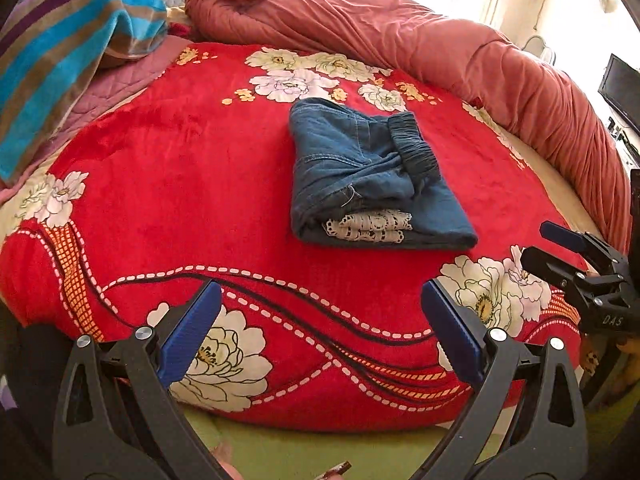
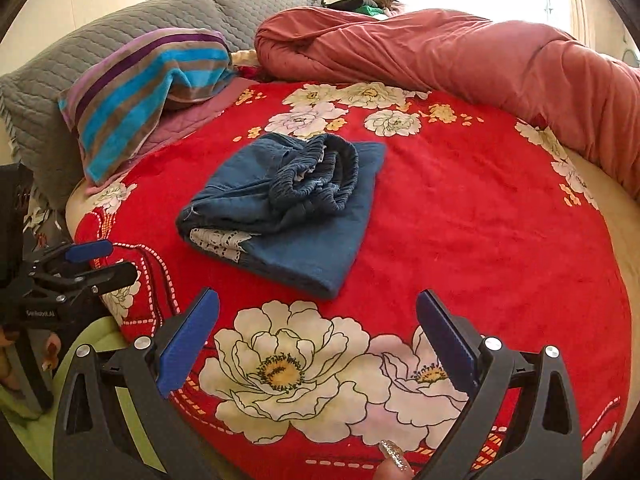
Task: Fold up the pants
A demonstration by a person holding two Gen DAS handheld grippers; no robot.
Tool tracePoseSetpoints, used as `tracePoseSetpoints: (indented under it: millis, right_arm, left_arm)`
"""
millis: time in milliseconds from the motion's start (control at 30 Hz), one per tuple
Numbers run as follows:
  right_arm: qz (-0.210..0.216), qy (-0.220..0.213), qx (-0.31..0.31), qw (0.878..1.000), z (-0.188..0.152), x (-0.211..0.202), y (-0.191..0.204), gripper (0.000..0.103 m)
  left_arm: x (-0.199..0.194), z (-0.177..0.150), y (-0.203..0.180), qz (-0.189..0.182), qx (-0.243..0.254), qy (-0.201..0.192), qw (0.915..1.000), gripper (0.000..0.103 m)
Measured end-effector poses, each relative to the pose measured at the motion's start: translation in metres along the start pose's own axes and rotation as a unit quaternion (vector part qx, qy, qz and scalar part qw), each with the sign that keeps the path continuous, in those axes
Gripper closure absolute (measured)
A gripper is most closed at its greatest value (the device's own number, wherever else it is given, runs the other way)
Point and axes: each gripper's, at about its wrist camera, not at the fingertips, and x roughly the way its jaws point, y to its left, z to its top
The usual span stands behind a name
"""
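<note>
Blue denim pants [image 1: 360,176] lie folded in a compact bundle on the red flowered blanket [image 1: 180,184], with the elastic waistband on top and white lace trim at the near edge. They also show in the right wrist view [image 2: 296,208]. My left gripper [image 1: 320,320] is open and empty, held back from the pants near the blanket's front edge. My right gripper [image 2: 318,328] is open and empty, also short of the pants. Each gripper shows in the other's view: the right one [image 1: 560,248] at the right edge, the left one [image 2: 96,260] at the left edge.
A rolled pink-red duvet [image 1: 440,40] lies along the back and right of the bed. A striped towel [image 1: 60,60] rests on a pillow at the back left, with grey quilted pillows [image 2: 120,28] behind. A dark screen [image 1: 620,88] stands at the far right.
</note>
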Motion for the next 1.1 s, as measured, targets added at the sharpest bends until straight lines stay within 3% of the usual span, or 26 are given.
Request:
tracePoseSetpoints:
  millis: [1100]
  right_arm:
    - [0.004,-0.001,-0.001,1.000,-0.0006,0.0005,-0.0018,0.005]
  left_arm:
    - [-0.0092,0.0010,-0.0014,0.024,-0.001,-0.013,0.9996,0.010]
